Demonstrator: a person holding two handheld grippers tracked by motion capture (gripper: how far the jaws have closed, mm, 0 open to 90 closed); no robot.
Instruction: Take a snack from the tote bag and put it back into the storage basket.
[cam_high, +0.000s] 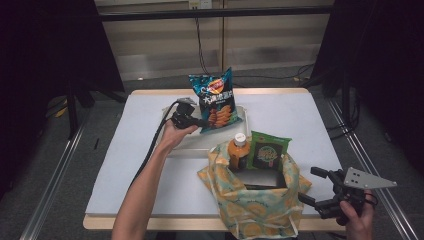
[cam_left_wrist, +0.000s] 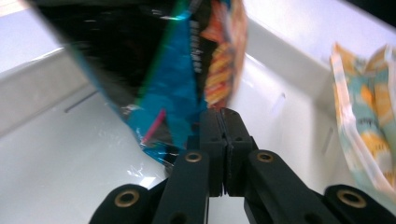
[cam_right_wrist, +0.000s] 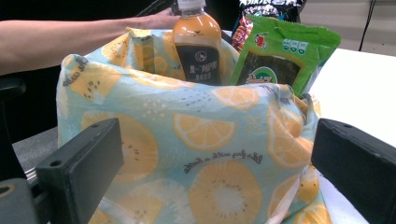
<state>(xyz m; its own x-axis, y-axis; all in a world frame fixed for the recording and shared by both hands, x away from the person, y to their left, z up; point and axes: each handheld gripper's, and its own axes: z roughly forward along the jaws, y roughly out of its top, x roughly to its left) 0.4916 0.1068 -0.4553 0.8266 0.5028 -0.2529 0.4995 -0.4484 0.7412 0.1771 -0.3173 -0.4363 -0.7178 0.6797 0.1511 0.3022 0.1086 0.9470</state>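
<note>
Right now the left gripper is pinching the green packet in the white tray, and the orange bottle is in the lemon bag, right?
Not quite. The left gripper is pinching the blue chip bag in the white tray, as the left gripper view shows. The orange bottle is in the lemon bag.

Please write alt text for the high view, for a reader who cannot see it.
The left gripper is shut on a blue chip bag standing in a white tray. Nearer, a lemon-print bag holds an orange bottle and a green packet; the right gripper waits open beside it.

Chip bag (cam_high: 216, 100) upright before left tongs (cam_high: 202, 121)
</note>
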